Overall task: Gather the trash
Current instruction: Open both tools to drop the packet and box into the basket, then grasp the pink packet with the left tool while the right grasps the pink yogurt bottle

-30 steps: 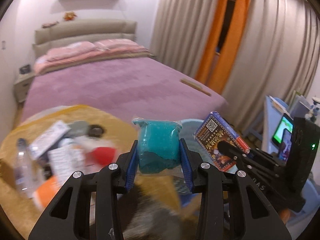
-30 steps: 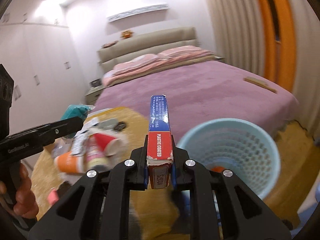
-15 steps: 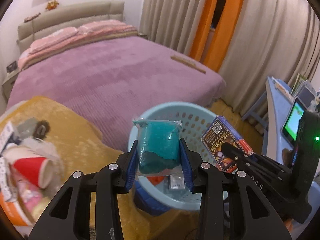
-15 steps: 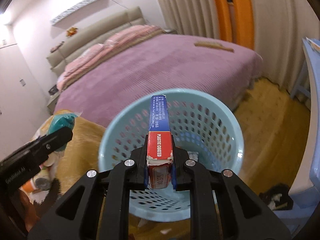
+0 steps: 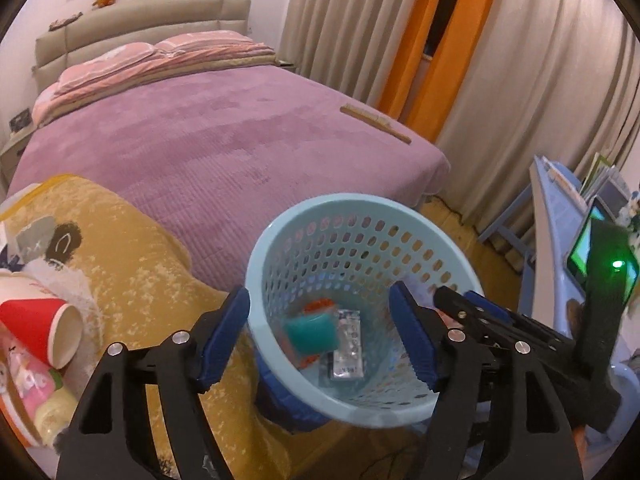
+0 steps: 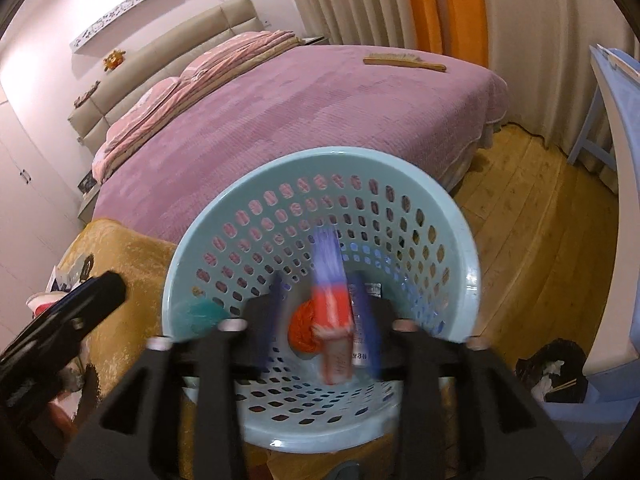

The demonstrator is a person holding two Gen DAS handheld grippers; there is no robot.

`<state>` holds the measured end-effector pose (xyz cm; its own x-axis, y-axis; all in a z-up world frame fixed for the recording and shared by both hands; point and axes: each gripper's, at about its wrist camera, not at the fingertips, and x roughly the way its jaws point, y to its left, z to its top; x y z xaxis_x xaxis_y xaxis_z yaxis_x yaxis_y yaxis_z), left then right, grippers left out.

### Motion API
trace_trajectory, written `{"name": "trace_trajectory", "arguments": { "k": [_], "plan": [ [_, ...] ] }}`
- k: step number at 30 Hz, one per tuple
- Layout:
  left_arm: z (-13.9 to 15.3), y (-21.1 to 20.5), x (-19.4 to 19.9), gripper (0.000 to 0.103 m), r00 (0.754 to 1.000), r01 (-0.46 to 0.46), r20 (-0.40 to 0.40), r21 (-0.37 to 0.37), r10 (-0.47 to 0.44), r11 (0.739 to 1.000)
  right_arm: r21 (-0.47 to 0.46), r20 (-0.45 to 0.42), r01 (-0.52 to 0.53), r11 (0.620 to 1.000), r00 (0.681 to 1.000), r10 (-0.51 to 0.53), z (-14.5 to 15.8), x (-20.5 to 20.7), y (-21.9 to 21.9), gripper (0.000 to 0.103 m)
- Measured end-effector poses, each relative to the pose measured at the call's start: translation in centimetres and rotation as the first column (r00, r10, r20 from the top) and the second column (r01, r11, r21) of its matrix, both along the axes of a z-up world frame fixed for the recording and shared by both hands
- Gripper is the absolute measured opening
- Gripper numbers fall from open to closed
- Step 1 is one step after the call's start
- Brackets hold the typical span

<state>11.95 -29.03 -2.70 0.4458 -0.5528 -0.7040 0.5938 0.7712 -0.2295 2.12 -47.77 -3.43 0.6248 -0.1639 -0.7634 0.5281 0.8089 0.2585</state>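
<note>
Since the earlier frames both grippers have swung from the littered yellow blanket to the light blue perforated basket (image 5: 360, 216), and their jaws have just been opening. The left gripper (image 5: 320, 336) now stands wide with nothing between its blue pads; the teal packet (image 5: 311, 332) it carried lies on the basket floor, near the floor's left edge, just beside a silvery blister pack (image 5: 347, 348). An orange-red wrapper is mostly hidden under the packet. The right gripper (image 6: 324, 312) is also spread apart, but its fingers are smeared by motion blur, so their edges are hard to make out. The blue and red card box (image 6: 330, 292) it held is a blurred streak between them, free of the pads and over the middle of the basket; whether it has reached the floor cannot be told. An orange crumpled piece (image 6: 302, 328) lies beneath it. In the left wrist view the right gripper's body crosses the basket's right rim and covers that part of the wall. On the yellow blanket (image 5: 132, 264), at its left edge, a red paper cup (image 5: 44, 332) lies on its side, with more litter cut off by the frame. A wooden brush (image 6: 404, 60) lies near the far corner of the purple bed (image 5: 224, 136).
</note>
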Motion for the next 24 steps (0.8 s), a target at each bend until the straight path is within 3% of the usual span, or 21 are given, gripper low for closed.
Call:
{"name": "trace_trajectory", "arguments": {
  "k": [7,14,19,24],
  "plan": [
    [2.9,3.3,-1.3,0.078,0.999,-0.034,-0.001,-0.092,0.034,0.995,-0.001,0.073,-0.049,0.999,0.996,0.049,1.9,-1.3,1.4,0.060],
    [7.3,8.7,-5.1,0.080,0.991,-0.066,0.105,-0.128,0.079,0.990,-0.103,0.173,-0.164,0.981,0.968,0.180,6.5,-2.2,7.1,0.060],
    [9.3,15.2,-7.9,0.086,0.969,-0.153,0.172,-0.132,0.174,0.979,-0.168,0.245,-0.270,0.948,0.920,0.305,9.3,-2.4,12.2,0.060],
    [9.3,22.6,-9.7,0.088,0.935,-0.281,0.195,-0.108,0.297,0.954,-0.235,0.271,-0.387,0.891,0.855,0.443,10.6,-1.7,18.1,0.060]
  ]
}}
